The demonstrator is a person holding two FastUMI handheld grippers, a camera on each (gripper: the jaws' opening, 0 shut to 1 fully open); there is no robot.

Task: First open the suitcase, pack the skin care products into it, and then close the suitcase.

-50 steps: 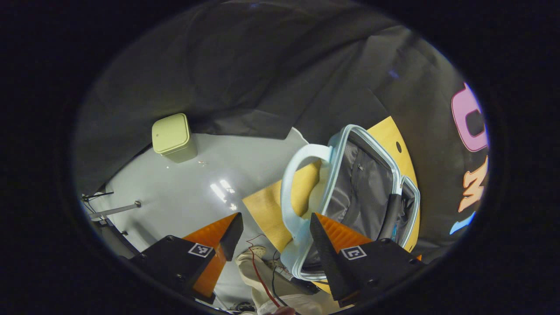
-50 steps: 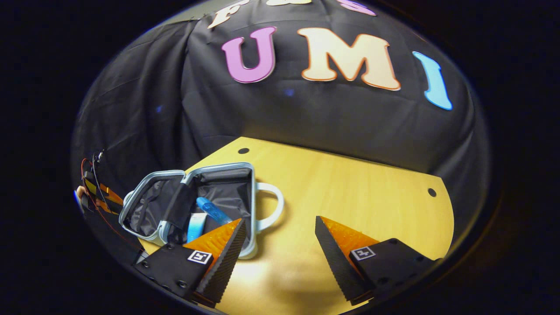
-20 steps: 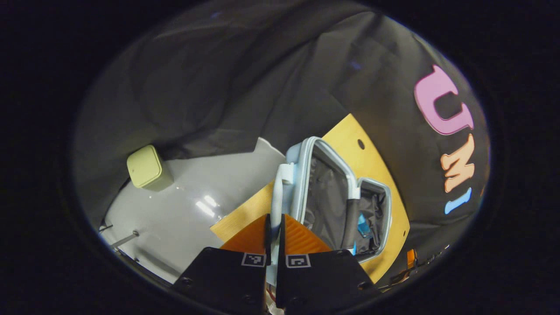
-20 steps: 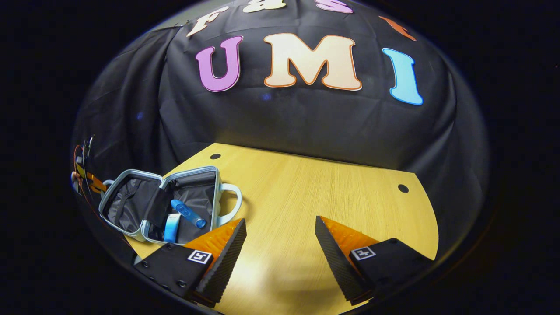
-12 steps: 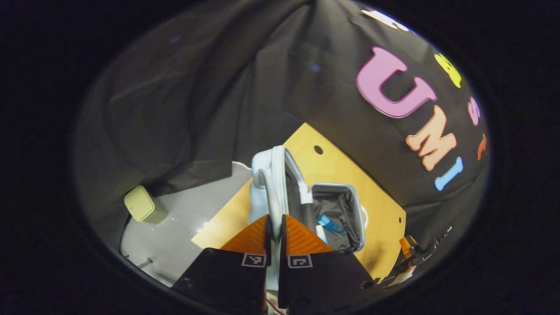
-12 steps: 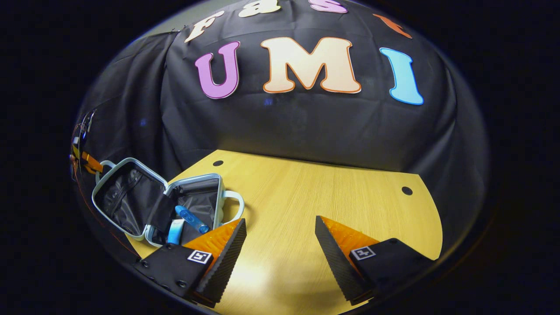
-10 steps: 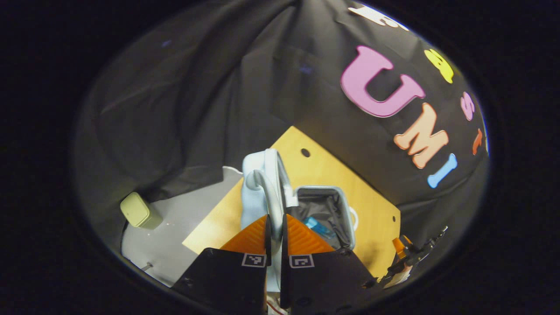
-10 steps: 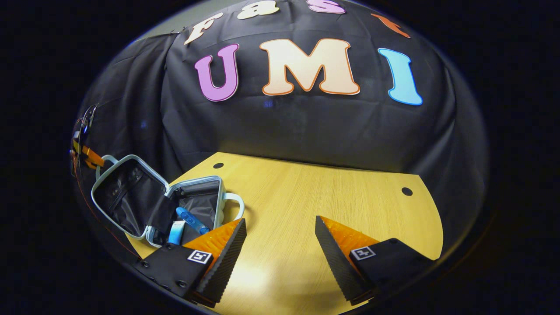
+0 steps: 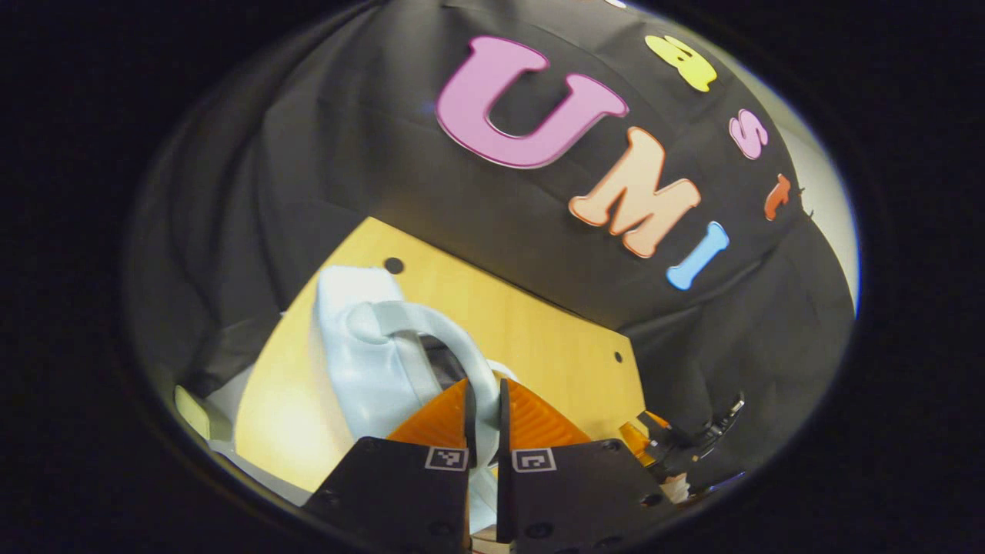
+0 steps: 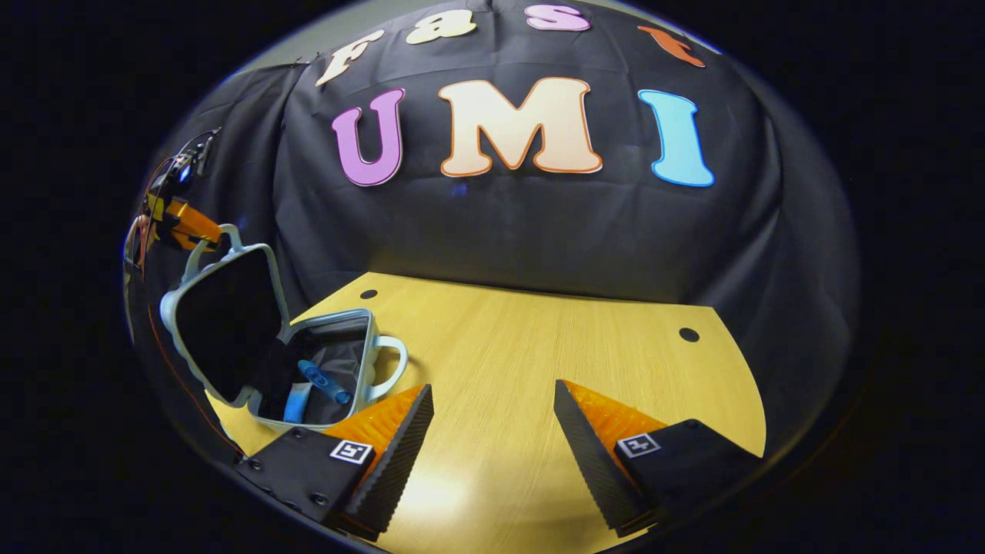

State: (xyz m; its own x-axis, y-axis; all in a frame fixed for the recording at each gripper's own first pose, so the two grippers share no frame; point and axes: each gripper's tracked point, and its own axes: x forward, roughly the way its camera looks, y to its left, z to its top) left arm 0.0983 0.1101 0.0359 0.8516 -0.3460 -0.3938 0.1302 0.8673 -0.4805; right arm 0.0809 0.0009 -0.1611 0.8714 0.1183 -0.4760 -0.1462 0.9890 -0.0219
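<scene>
Two tongs: left tongs (image 9: 483, 404) pinching curved lid handle (image 9: 454, 350), right tongs (image 10: 492, 408) spread, ridged pads.

Colours and patterns, referenced to the suitcase

The suitcase (image 10: 231, 323) has a pale blue shell (image 9: 350, 362), a pale blue handle (image 9: 431, 331) and a lighter, near-white rim; its lining (image 10: 223, 323) is dark grey to black. Inside its lower half lie 2 blue skin care products (image 10: 312, 388), 1 deeper blue, 1 lighter blue. Under the suitcase, the table (image 10: 554, 346) is yellow-tan with a fine straight wood grain and small dark round holes near its far edge. Behind the suitcase, the booth wall (image 10: 539, 223) is plain black cloth. Beside the suitcase, low at the table's edge, a pale yellow-green object (image 9: 191, 400) shows against a light grey floor (image 9: 231, 385). Each gripper body carries a small black-and-white square marker (image 10: 350, 451).
</scene>
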